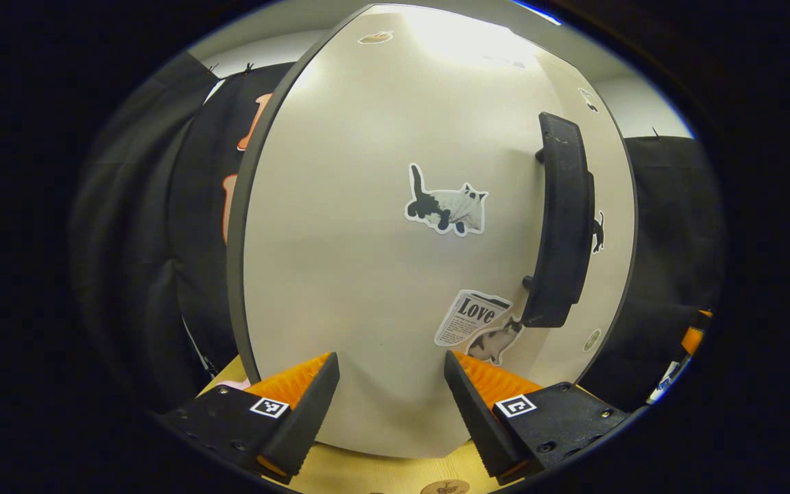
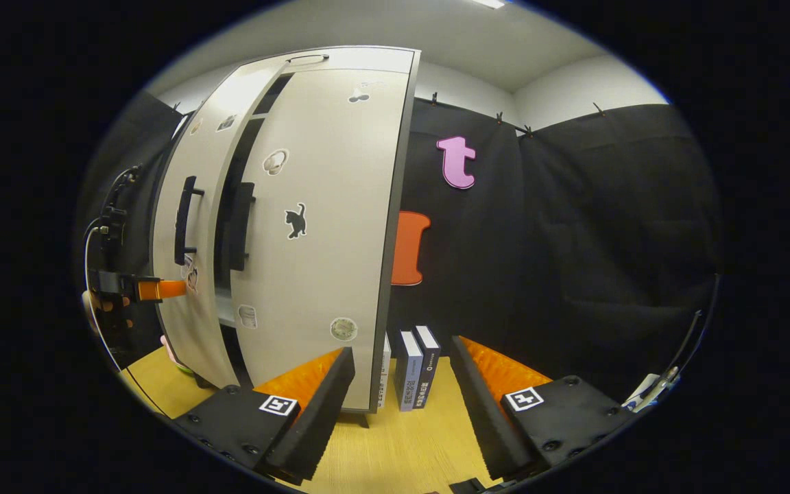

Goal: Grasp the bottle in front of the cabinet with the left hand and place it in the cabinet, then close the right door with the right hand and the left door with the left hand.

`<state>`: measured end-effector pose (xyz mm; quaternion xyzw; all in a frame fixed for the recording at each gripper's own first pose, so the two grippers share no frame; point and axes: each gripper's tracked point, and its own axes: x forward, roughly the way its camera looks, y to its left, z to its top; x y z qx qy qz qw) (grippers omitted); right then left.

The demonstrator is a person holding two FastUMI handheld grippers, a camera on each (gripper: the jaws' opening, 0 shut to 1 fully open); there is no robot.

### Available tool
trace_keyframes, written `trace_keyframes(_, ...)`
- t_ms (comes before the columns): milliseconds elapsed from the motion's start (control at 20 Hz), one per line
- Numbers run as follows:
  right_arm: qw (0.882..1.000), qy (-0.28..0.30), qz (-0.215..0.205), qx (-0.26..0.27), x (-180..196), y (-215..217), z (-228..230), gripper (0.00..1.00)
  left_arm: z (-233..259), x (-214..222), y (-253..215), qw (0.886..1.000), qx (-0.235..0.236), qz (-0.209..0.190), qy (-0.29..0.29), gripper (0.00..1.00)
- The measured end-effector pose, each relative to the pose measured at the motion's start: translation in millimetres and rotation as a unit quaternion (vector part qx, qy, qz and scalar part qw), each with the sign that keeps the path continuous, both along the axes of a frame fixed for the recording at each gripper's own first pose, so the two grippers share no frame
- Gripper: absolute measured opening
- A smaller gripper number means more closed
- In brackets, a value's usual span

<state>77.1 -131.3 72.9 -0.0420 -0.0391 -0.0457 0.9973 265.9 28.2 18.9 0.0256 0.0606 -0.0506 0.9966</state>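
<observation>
At the left door [image 1: 395, 274], I'm on the closing step.
My left gripper [image 1: 389, 398] is wide open, empty; next, push until it meets the right door [image 2: 319, 240].

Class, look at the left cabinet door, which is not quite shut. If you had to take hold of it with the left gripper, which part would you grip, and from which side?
Grip the left door's handle, a vertical bar standing off the left door on two posts. Come straight at the door's face with the open left gripper, fingers either side of the bar; the gap behind it probably leaves room for a finger.
</observation>
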Motion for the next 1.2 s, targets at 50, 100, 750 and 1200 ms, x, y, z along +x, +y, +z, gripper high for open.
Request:
trace_keyframes(50,1.000,0.000,0.002,0.001,4,-2,-1,0.94,0,1,-1,1.000,0.002,0.001,0.000,0.94)
trace_keyframes(100,1.000,0.001,0.004,0.001,7,-2,-1,0.94,-1,3,-2,1.000,0.003,0.000,0.001,0.94)
trace_keyframes(750,0.999,0.012,0.040,0.007,50,-11,-3,0.94,-5,-6,-18,1.000,-0.010,0.004,0.030,0.95)
trace_keyframes(1200,0.998,0.008,0.061,0.014,50,-28,20,0.95,45,-70,-27,1.000,-0.001,-0.004,0.005,0.94)
